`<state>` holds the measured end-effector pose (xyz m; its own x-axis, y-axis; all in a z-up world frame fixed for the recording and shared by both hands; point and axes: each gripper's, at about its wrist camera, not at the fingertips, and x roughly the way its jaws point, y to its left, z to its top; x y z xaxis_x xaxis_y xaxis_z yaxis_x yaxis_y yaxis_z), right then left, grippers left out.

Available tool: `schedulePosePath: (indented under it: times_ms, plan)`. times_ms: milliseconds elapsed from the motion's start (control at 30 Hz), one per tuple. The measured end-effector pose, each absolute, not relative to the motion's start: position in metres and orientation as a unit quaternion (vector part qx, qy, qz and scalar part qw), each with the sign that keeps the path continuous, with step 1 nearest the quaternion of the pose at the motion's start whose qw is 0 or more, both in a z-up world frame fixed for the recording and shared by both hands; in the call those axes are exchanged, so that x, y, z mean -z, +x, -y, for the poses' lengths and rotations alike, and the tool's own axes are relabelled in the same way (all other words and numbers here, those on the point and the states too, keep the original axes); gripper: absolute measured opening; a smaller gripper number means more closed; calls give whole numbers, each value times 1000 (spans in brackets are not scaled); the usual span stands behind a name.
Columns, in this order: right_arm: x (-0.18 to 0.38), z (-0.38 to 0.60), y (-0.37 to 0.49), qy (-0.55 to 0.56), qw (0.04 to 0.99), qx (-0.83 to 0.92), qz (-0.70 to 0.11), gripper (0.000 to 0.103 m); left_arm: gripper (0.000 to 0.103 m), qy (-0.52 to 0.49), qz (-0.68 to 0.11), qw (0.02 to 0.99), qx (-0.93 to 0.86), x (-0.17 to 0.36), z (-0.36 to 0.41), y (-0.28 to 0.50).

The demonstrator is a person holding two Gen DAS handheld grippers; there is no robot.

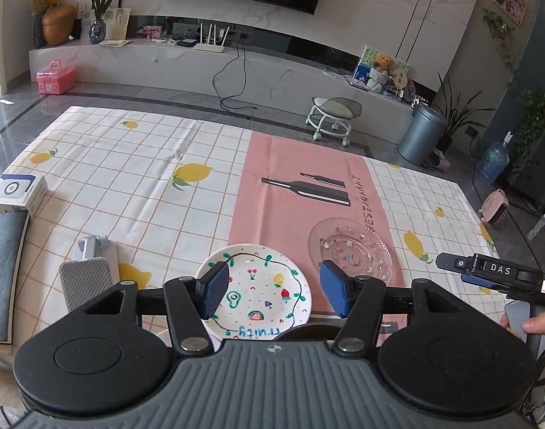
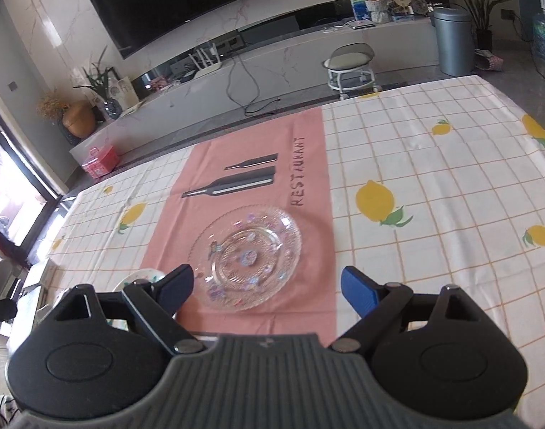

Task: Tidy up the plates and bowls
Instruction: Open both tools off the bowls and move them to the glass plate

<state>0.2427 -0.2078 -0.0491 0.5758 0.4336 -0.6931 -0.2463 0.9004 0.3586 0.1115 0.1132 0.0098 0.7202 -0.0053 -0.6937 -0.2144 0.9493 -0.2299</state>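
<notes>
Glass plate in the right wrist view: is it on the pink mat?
Yes, the glass plate lies flat on the pink mat, below the printed bottle and next to the word RESTAURANT.

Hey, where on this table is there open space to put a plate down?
The far half of the pink mat, beyond the glass plate, is bare apart from its print. So is the lemon tablecloth right of the mat. The near edge is crowded: painted fruit plate, glass plate, and both grippers.
</notes>
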Motion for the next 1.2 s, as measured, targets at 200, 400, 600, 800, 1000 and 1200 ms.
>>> schedulePosePath:
  times_ms: [200,400,600,800,1000,1200]
  plan:
    - [61,212,277,130,877,-170,-430,85,68,-138,-383,912,-54,-10,-100,150]
    - [87,212,283,112,881,-182,-422,82,67,-99,-405,907,-60,1,-82,190]
    - [110,212,294,116,869,-212,-432,79,61,-71,-463,882,-45,27,-71,245]
    - [128,203,300,123,854,-219,-456,68,53,-64,-512,856,-27,64,-64,273]
    - [137,188,300,100,850,-221,-467,56,41,-75,-537,840,-22,92,-70,291]
    - [144,190,306,123,838,-228,-481,40,37,-94,-551,829,-1,111,-75,301]
